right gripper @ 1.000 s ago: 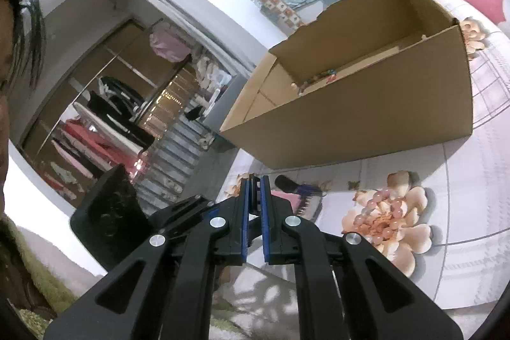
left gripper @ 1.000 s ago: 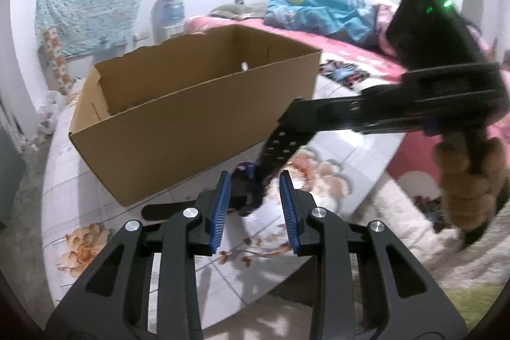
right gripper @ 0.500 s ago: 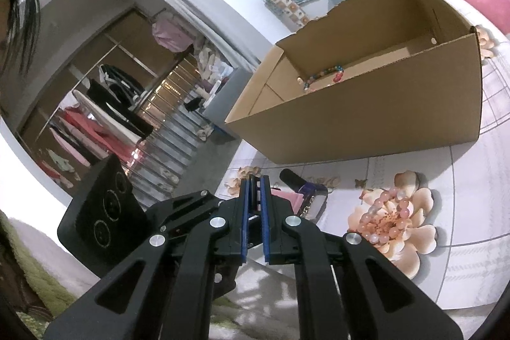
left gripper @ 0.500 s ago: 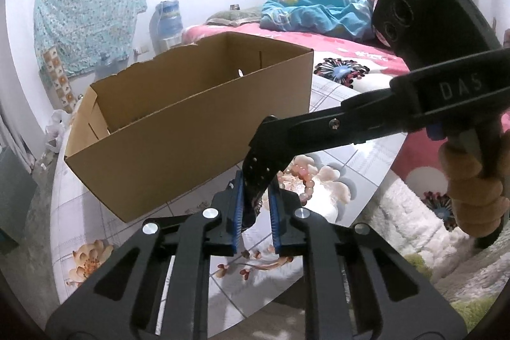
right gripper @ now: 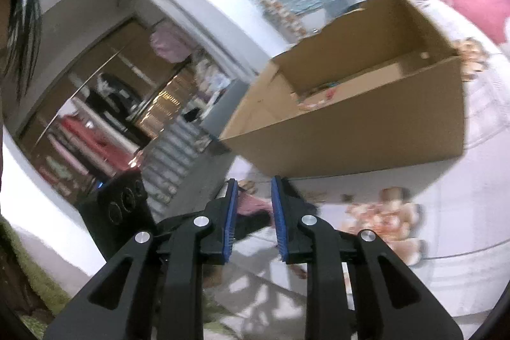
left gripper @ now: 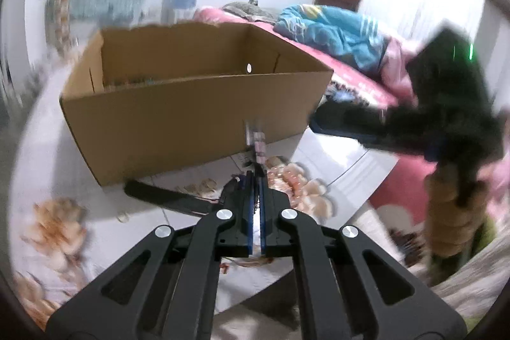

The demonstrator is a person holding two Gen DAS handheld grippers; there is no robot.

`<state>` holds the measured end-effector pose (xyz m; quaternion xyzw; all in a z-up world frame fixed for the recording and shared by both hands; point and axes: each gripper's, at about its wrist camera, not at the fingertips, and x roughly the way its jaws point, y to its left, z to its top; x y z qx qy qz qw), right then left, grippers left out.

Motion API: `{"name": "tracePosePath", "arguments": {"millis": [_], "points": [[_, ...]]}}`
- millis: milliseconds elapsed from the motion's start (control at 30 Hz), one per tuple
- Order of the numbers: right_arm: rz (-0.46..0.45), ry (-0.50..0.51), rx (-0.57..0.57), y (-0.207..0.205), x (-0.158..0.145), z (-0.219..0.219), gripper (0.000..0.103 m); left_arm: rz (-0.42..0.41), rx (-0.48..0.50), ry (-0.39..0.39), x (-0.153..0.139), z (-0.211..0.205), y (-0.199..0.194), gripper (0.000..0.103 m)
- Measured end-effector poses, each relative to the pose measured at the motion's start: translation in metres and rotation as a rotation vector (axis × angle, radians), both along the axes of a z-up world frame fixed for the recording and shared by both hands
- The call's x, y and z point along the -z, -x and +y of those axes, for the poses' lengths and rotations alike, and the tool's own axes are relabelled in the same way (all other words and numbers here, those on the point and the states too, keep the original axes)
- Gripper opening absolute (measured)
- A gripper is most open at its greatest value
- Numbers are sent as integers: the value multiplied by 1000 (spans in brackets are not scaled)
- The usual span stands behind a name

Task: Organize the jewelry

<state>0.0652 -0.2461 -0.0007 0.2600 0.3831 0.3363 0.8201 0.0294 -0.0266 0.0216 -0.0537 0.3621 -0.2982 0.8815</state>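
Note:
My left gripper point(left gripper: 256, 177) is shut on a watch with a black strap point(left gripper: 165, 196) and a pink and silver part point(left gripper: 257, 142) that sticks up past the fingertips, in front of the open cardboard box point(left gripper: 191, 110). My right gripper point(right gripper: 253, 193) is open and empty, drawn back; it shows blurred at the right of the left wrist view point(left gripper: 414, 123). A pink bead bracelet point(left gripper: 293, 177) lies on the flowered tablecloth; it also shows in the right wrist view point(right gripper: 382, 212). Beads point(right gripper: 322, 91) lie inside the box point(right gripper: 366, 129).
A round table with a white flowered cloth point(left gripper: 350, 161) carries the box. A bed with pink cover and blue blanket point(left gripper: 334, 31) stands behind. An open wardrobe point(right gripper: 95, 117) is on the left of the right wrist view.
My left gripper closed on the watch handed over by the right gripper. The right gripper opened, let go and pulled away to the right. Both views are motion-blurred now.

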Motion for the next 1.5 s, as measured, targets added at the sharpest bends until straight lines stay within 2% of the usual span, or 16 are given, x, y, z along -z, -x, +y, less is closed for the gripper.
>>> {"name": "tracePosePath", "arguments": {"millis": [100, 200, 333, 900, 1500], "points": [[45, 22, 21, -1, 14, -4, 22, 85, -16, 123, 6, 17, -11, 2], [84, 43, 5, -1, 28, 5, 22, 147, -32, 210, 13, 28, -18, 2], [108, 43, -34, -4, 37, 21, 22, 176, -48, 255, 18, 35, -19, 2], [131, 89, -110, -22, 50, 57, 22, 185, -42, 269, 17, 34, -19, 2], [211, -35, -120, -34, 76, 41, 17, 200, -47, 297, 20, 38, -22, 2]]}}
